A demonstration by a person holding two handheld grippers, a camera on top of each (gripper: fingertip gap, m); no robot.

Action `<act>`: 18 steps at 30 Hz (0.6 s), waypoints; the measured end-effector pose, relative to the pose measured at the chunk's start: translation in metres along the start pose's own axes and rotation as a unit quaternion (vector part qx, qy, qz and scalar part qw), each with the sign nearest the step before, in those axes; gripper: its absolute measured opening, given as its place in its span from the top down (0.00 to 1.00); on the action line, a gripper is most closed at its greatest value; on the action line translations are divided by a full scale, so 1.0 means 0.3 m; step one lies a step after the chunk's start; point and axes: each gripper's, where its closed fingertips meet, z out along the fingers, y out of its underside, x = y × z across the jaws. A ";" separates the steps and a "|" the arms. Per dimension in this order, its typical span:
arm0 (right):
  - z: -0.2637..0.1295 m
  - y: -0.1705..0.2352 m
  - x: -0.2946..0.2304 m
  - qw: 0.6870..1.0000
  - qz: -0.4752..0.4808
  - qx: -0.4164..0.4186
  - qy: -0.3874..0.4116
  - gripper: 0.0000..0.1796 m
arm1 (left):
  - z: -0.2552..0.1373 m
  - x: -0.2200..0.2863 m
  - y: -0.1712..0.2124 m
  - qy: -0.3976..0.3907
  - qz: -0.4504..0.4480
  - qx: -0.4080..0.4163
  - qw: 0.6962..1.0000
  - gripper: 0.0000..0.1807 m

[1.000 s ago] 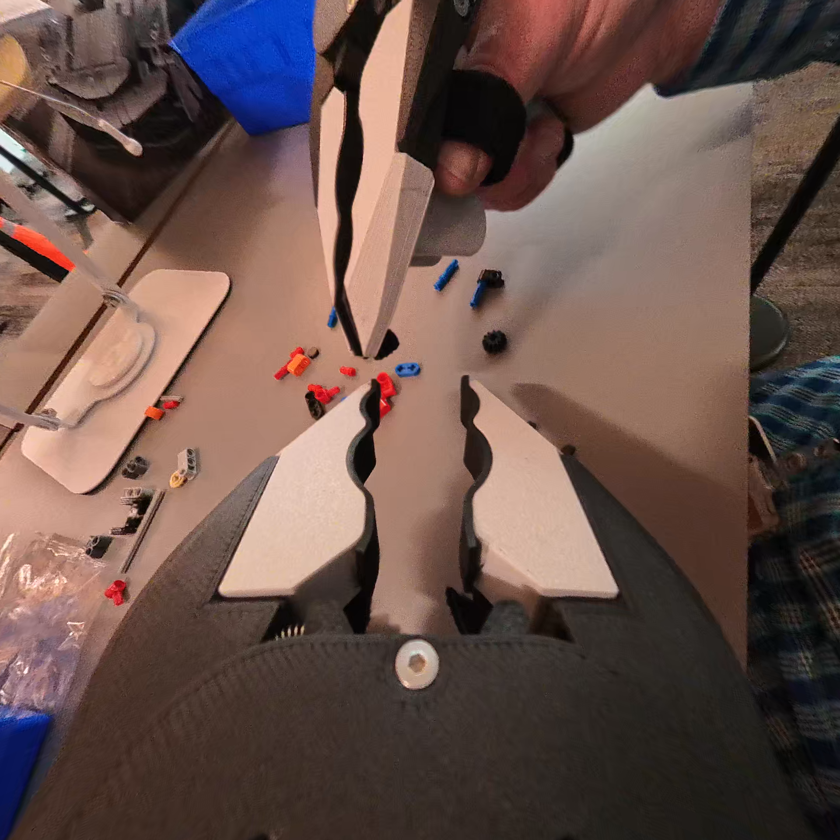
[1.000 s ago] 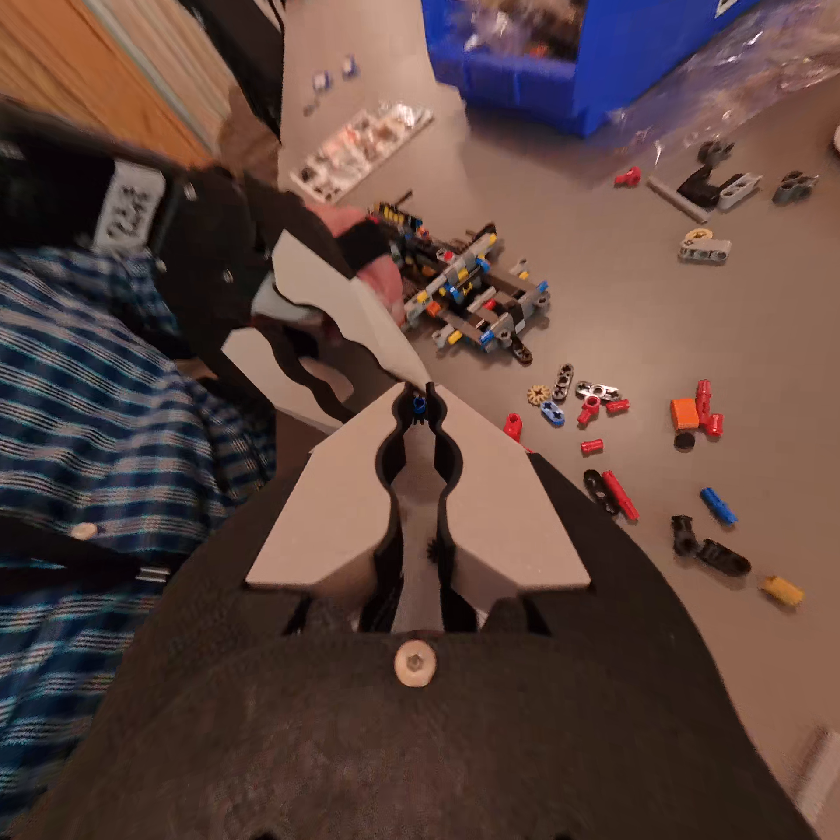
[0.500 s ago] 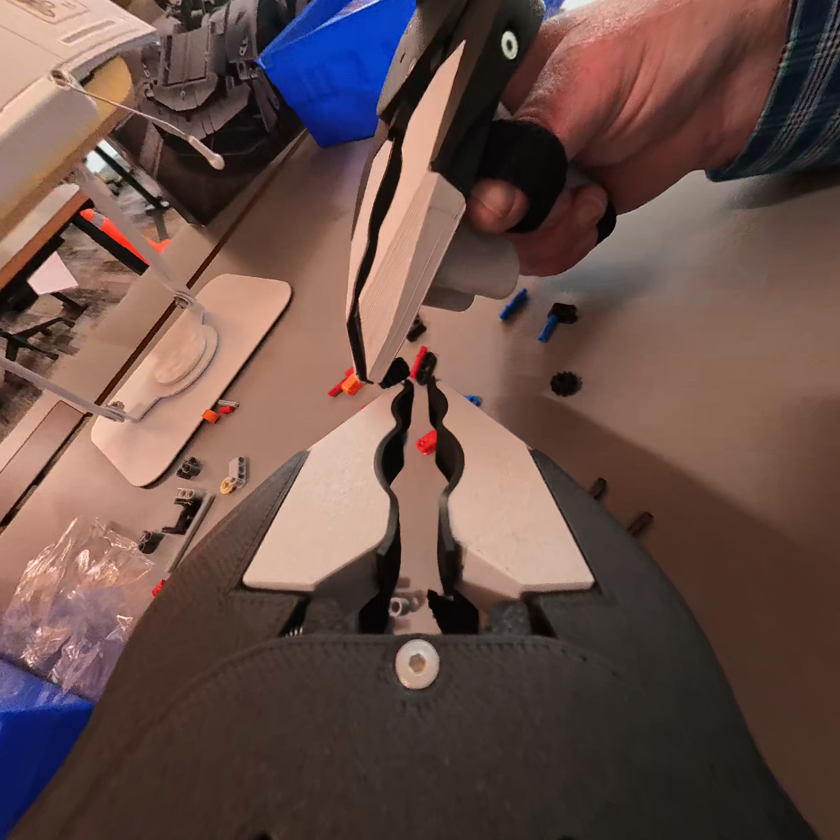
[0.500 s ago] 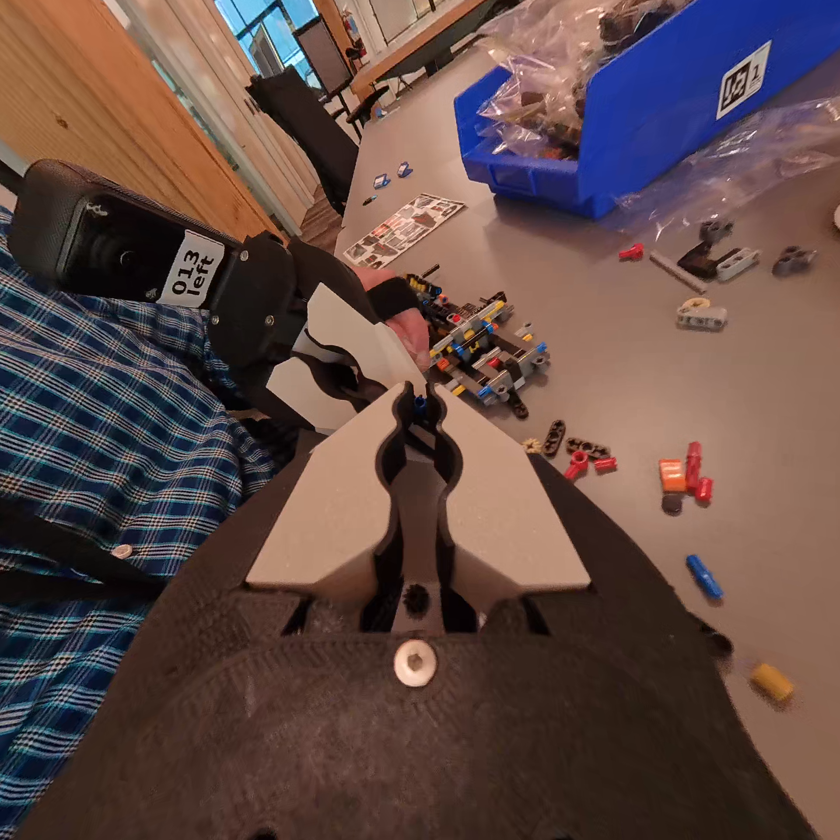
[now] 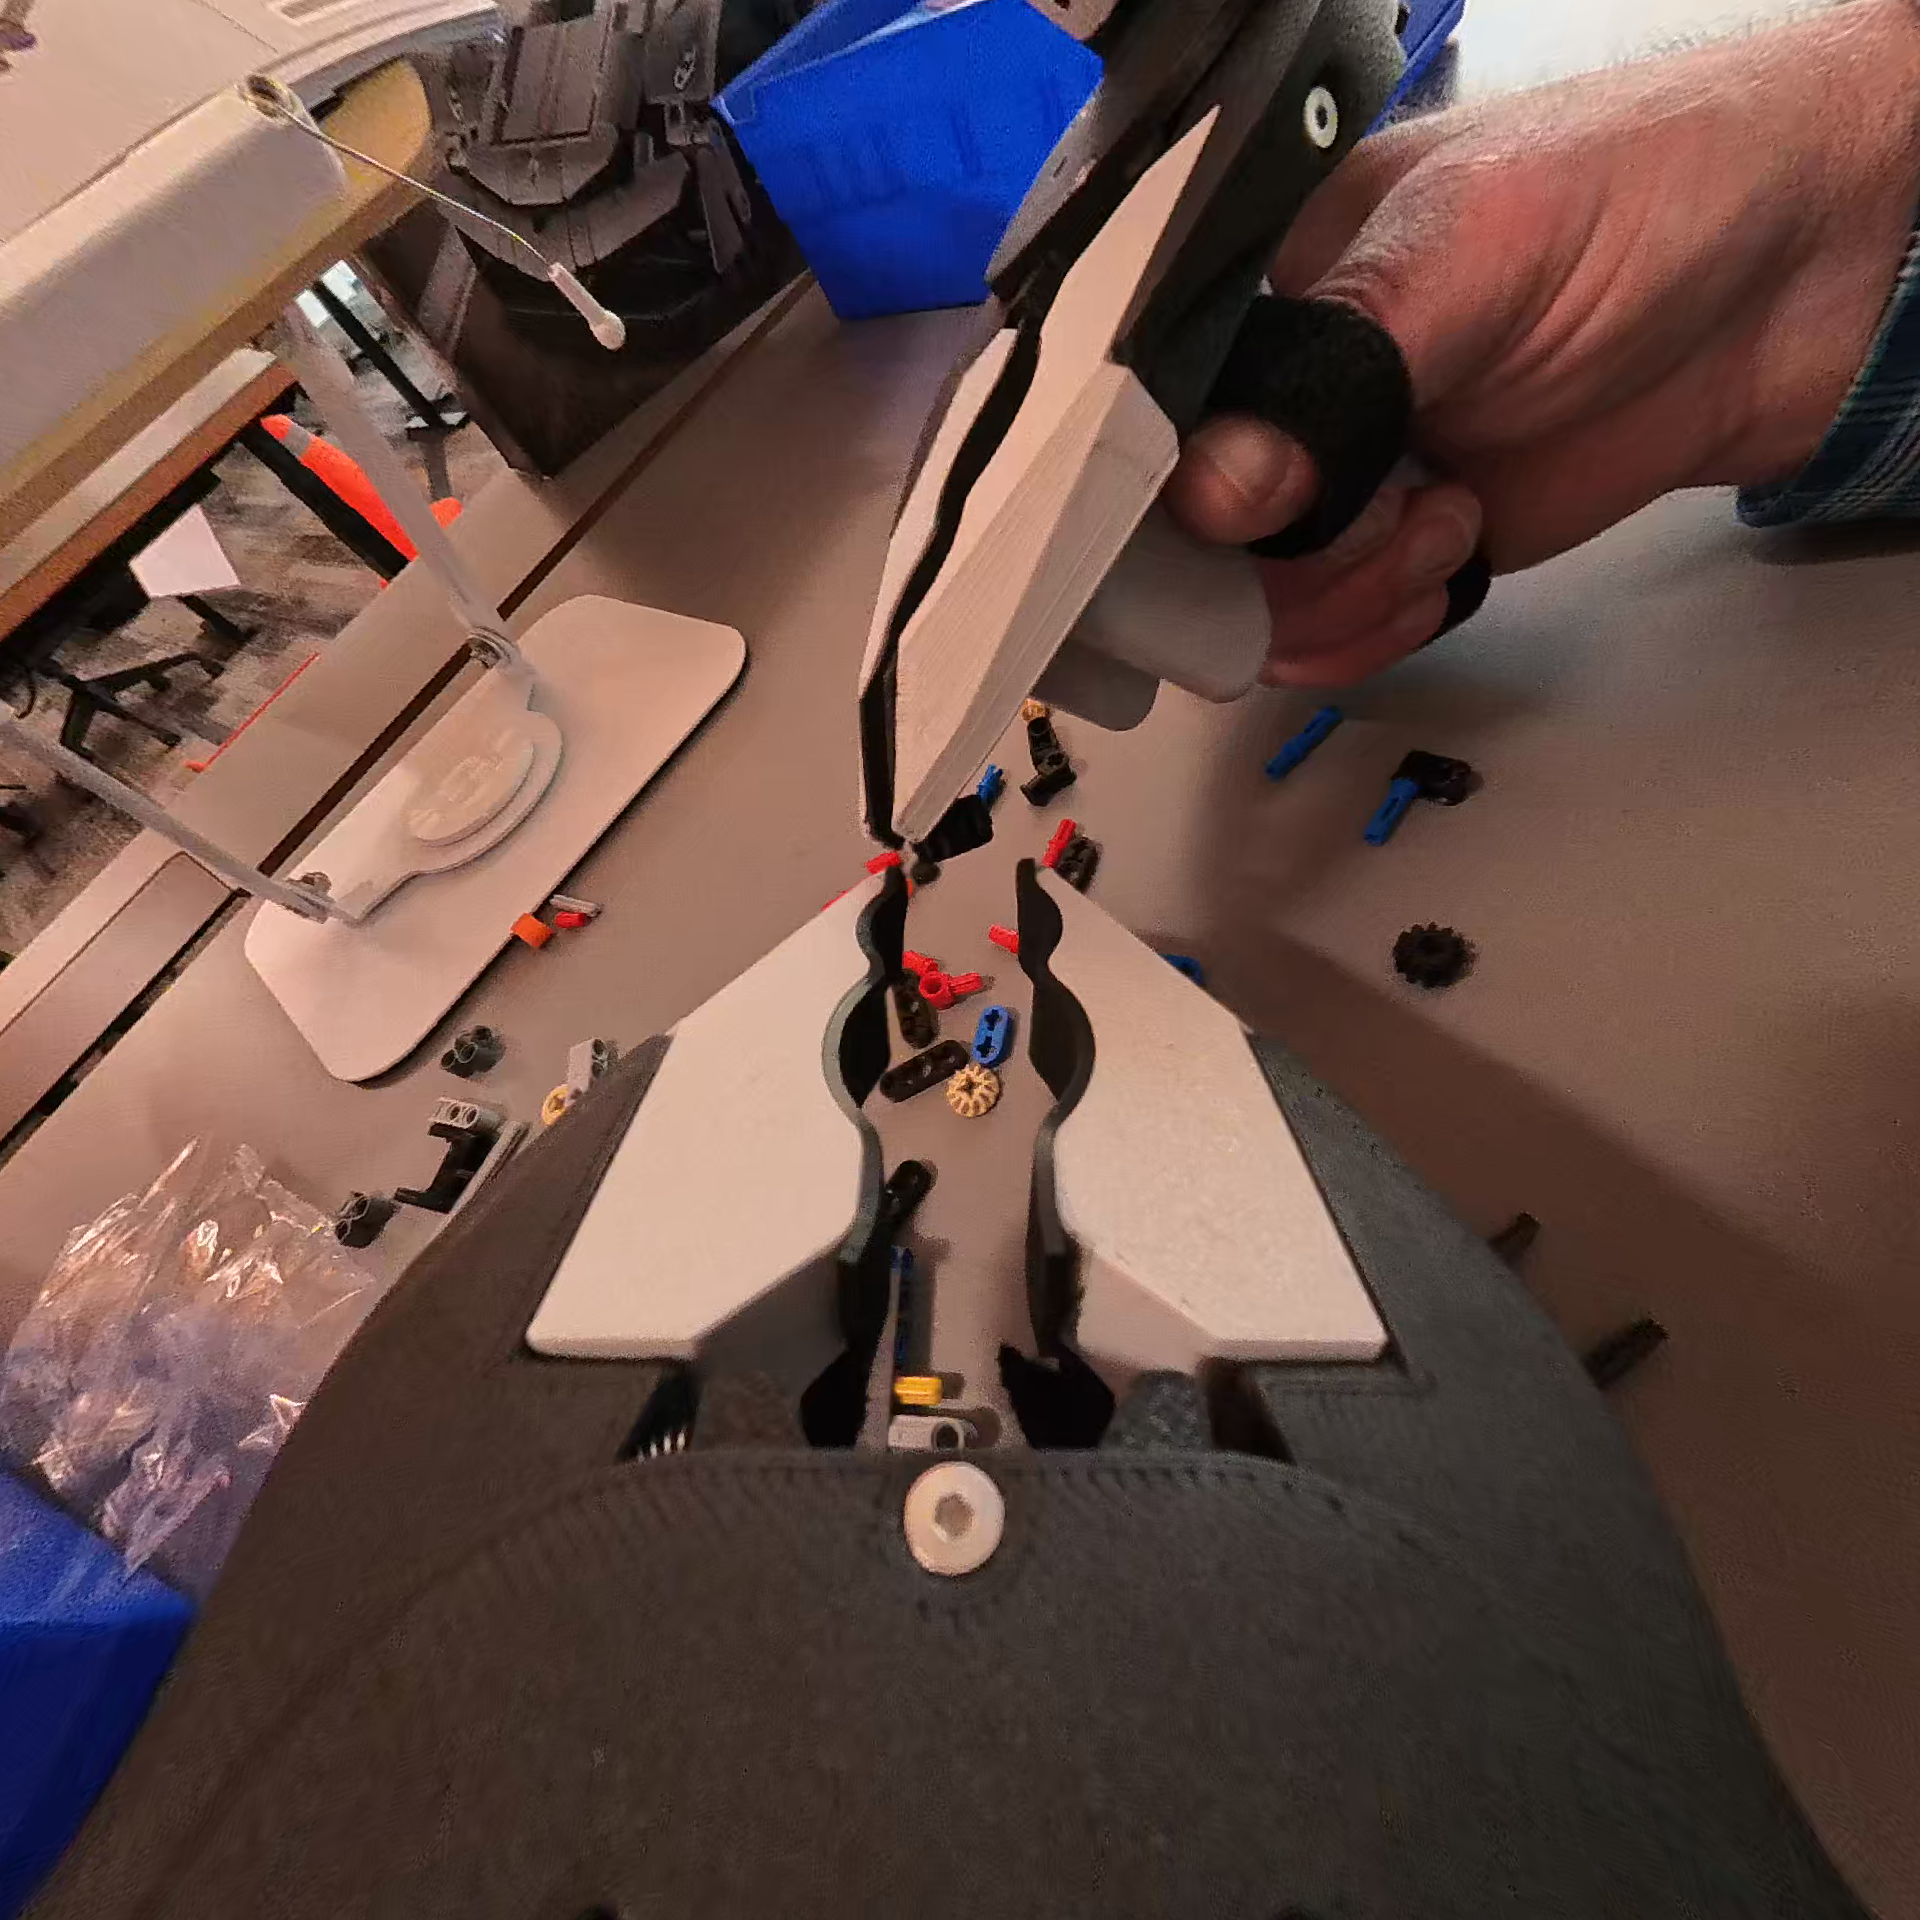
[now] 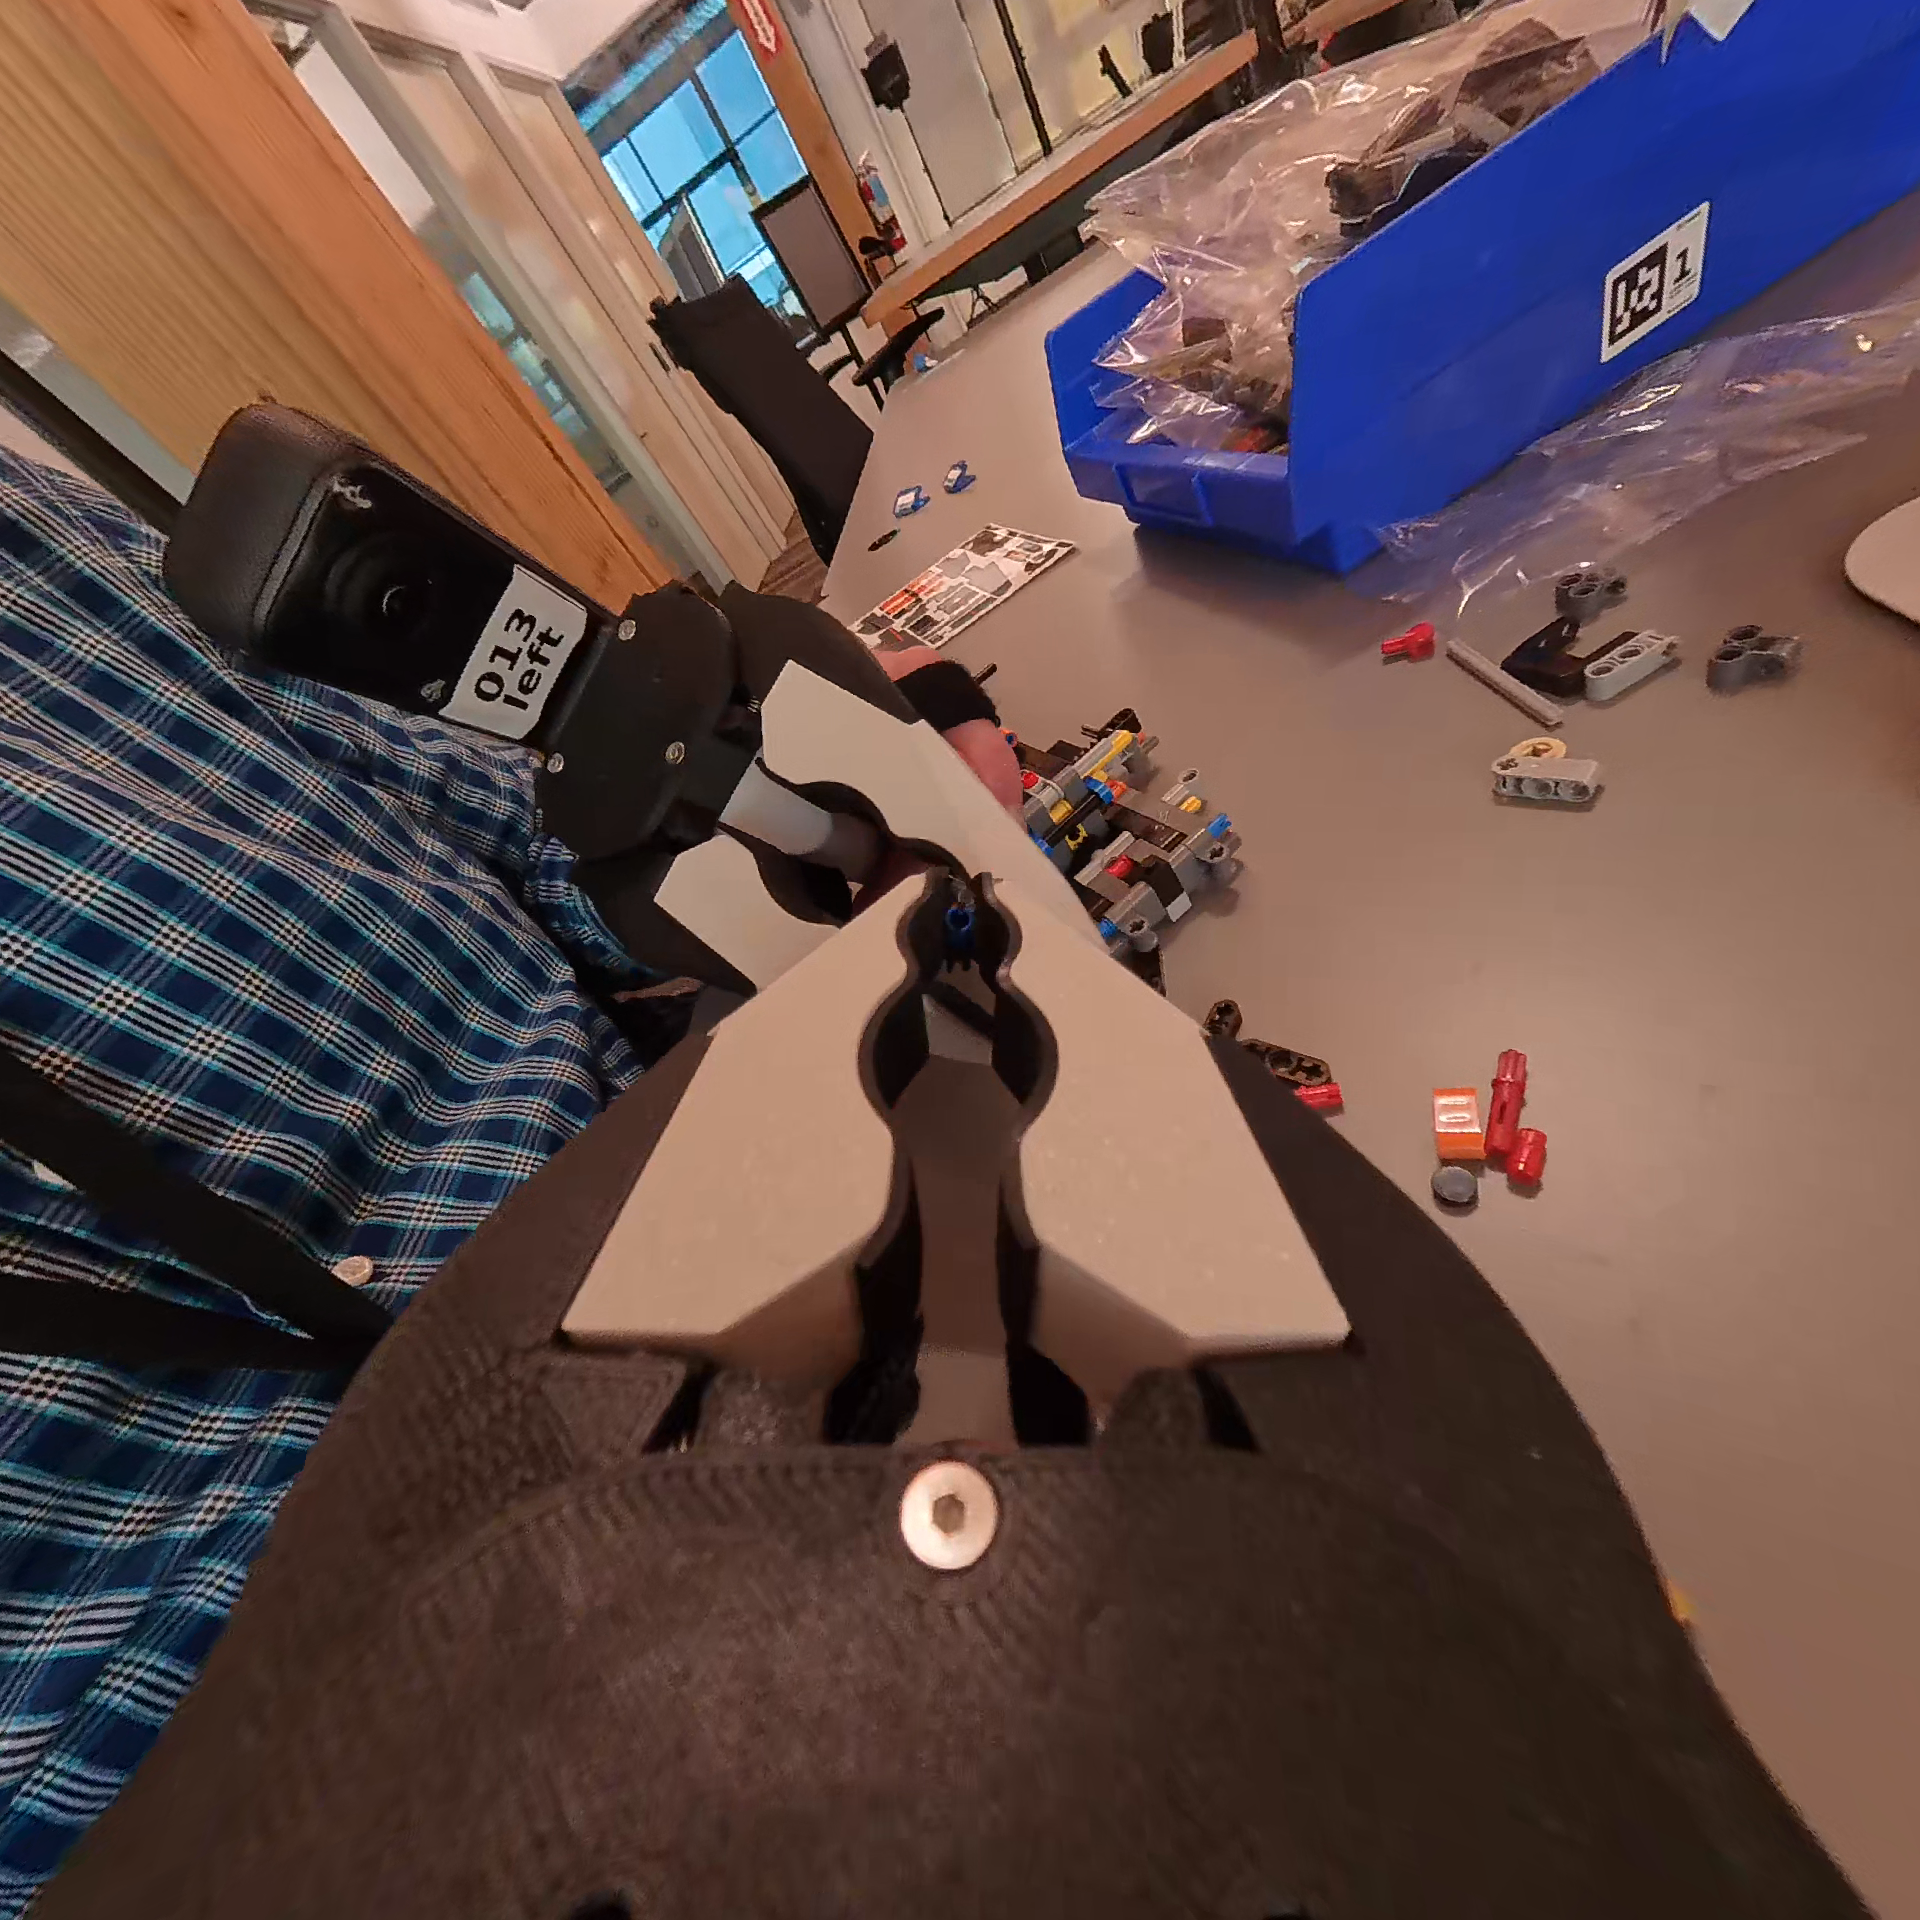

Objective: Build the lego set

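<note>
Left wrist view looked forward and down along its fingers, close over the table [image 5: 1558, 1039], facing the right gripper [image 5: 896, 844]. Right wrist view sat low, perhaps tilted, facing back toward the left gripper [image 6: 966, 883] and a plaid shirt [image 6: 260, 883]. Shared: scattered bricks [image 5: 951, 1039] [image 6: 1475, 1122] and blue bin [image 5: 904, 156] [image 6: 1455, 343].

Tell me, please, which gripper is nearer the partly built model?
Left. The left gripper hovers directly over the partly built model; the right gripper, shut on a blue pin, sits at its fingertips, farther off.
</note>
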 end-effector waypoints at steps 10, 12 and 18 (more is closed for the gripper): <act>0.005 0.000 -0.016 1.000 -0.006 -0.001 -0.019 0.99 | -0.014 -0.001 -0.026 -0.009 0.012 0.016 1.000 0.88; 0.004 -0.005 -0.022 1.000 -0.008 0.004 -0.023 0.99 | -0.018 -0.003 -0.034 -0.014 0.018 0.019 1.000 0.89; 0.001 -0.010 -0.027 1.000 -0.008 0.008 -0.026 0.99 | -0.025 -0.009 -0.045 -0.031 0.036 0.022 0.999 0.89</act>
